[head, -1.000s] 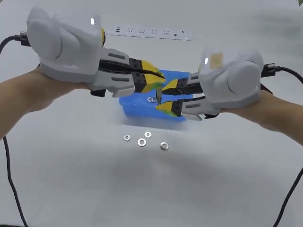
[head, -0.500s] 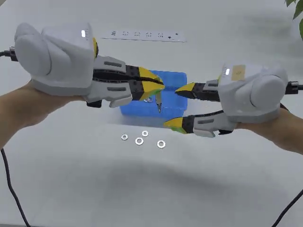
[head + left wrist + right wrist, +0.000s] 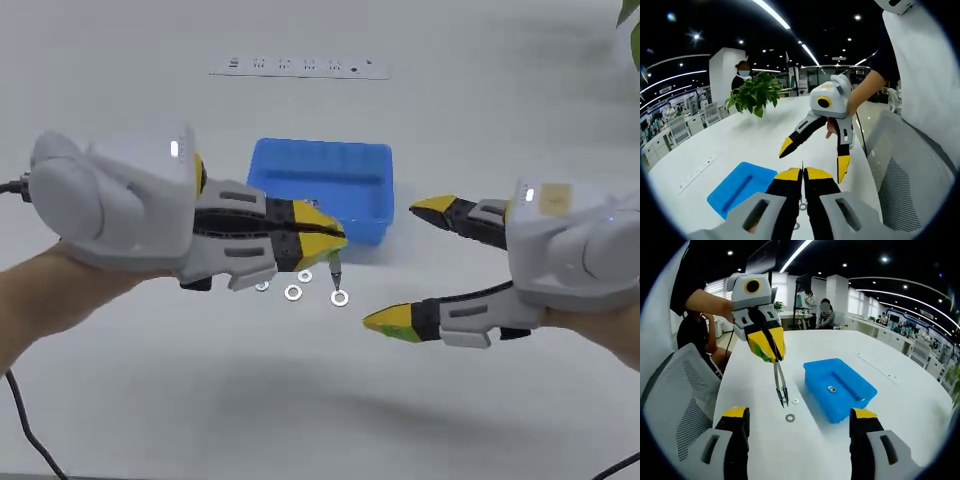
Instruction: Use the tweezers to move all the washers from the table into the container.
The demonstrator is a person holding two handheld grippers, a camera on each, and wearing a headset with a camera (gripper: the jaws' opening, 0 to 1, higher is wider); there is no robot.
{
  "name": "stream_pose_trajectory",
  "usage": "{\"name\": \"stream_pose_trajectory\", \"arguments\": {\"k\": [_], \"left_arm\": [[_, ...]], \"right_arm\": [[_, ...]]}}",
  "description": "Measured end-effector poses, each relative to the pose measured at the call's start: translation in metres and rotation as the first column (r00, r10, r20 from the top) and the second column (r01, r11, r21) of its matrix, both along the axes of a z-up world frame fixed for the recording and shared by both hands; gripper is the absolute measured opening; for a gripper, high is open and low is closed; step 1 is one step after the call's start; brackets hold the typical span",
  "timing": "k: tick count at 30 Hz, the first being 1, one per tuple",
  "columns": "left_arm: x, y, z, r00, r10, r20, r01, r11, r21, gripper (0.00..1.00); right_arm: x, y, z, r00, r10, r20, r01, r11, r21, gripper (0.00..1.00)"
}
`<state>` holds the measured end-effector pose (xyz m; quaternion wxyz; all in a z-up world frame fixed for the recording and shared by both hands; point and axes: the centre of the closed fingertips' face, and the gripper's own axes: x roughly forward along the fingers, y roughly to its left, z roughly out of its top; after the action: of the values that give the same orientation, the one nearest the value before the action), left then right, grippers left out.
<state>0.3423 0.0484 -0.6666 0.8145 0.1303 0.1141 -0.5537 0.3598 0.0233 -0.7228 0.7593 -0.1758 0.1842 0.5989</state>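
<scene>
Small flat silver metal washers (image 3: 293, 293), four by the head view's count, lie on the white worktop (image 3: 300, 400) at frame centre, just below the blue rectangular plastic container (image 3: 320, 190). The left gripper (image 3: 330, 238) is clamped on thin metal tweezers (image 3: 335, 270), whose tips hang near the rightmost washer. The right gripper (image 3: 405, 262) stands wide, holding nothing. Thin, slick washers may flick away if the tips skid. The right gripper view reveals one washer (image 3: 832, 388) inside the container, where the head view is too blurred to tell.
</scene>
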Motion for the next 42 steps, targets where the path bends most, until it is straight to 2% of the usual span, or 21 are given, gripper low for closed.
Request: {"name": "stream_pose_trajectory", "arguments": {"k": [3,5,8,11,15,22,24,29,31,33,38,42], "left_arm": [[-0.002,-0.003,-0.002,1.0,-0.007,-0.004,0.007,1.0,-0.007,0.05],[-0.003,-0.004,-0.009,1.0,-0.016,-0.007,0.016,1.0,0.012,0.05],[-0.005,-0.006,-0.016,1.0,-0.025,-0.018,0.025,0.999,0.021,0.05],[-0.006,-0.007,-0.017,1.0,-0.023,-0.018,0.024,1.0,0.018,0.05],[-0.004,-0.008,-0.02,1.0,-0.014,-0.013,0.014,1.0,0.017,0.05],[0.003,-0.008,-0.028,0.999,0.003,-0.033,-0.003,1.0,0.007,0.05],[0.002,-0.01,-0.029,0.999,-0.003,-0.054,0.003,1.0,-0.008,0.05],[0.002,-0.01,-0.033,0.999,-0.004,-0.052,0.004,1.0,0.008,0.05],[0.001,-0.01,-0.034,0.999,-0.004,-0.04,0.005,1.0,0.017,0.05],[0.0,-0.011,-0.035,0.999,-0.008,-0.052,0.008,1.0,0.012,0.05],[0.001,-0.011,-0.035,0.999,-0.002,-0.051,0.003,1.0,0.007,0.05],[0.0,-0.012,-0.035,0.999,-0.021,-0.049,0.023,0.999,0.033,0.05]], "right_arm": [[-0.003,-0.005,0.0,1.0,-0.013,0.0,0.013,1.0,0.004,0.97],[-0.006,-0.009,-0.001,1.0,-0.021,-0.023,0.022,1.0,0.014,1.0],[-0.009,-0.014,-0.003,0.999,-0.04,-0.032,0.04,0.999,0.023,1.0],[-0.012,-0.018,-0.006,0.997,-0.056,-0.057,0.058,0.998,0.024,1.0],[-0.017,-0.019,-0.008,0.996,-0.061,-0.069,0.063,0.998,0.028,1.0],[-0.025,-0.02,-0.011,0.995,-0.048,-0.085,0.05,0.999,0.013,1.0],[-0.026,-0.02,-0.012,0.995,-0.045,-0.093,0.046,0.999,0.013,1.0],[-0.026,-0.021,-0.014,0.994,-0.04,-0.102,0.041,0.999,0.008,1.0],[-0.025,-0.021,-0.014,0.994,-0.044,-0.105,0.045,0.999,0.011,1.0],[-0.025,-0.02,-0.014,0.993,-0.045,-0.109,0.047,0.999,0.015,1.0],[-0.03,-0.019,-0.016,0.992,-0.032,-0.123,0.034,0.999,0.008,1.0],[-0.034,-0.016,-0.018,0.991,-0.019,-0.132,0.02,1.0,0.006,1.0]]}}
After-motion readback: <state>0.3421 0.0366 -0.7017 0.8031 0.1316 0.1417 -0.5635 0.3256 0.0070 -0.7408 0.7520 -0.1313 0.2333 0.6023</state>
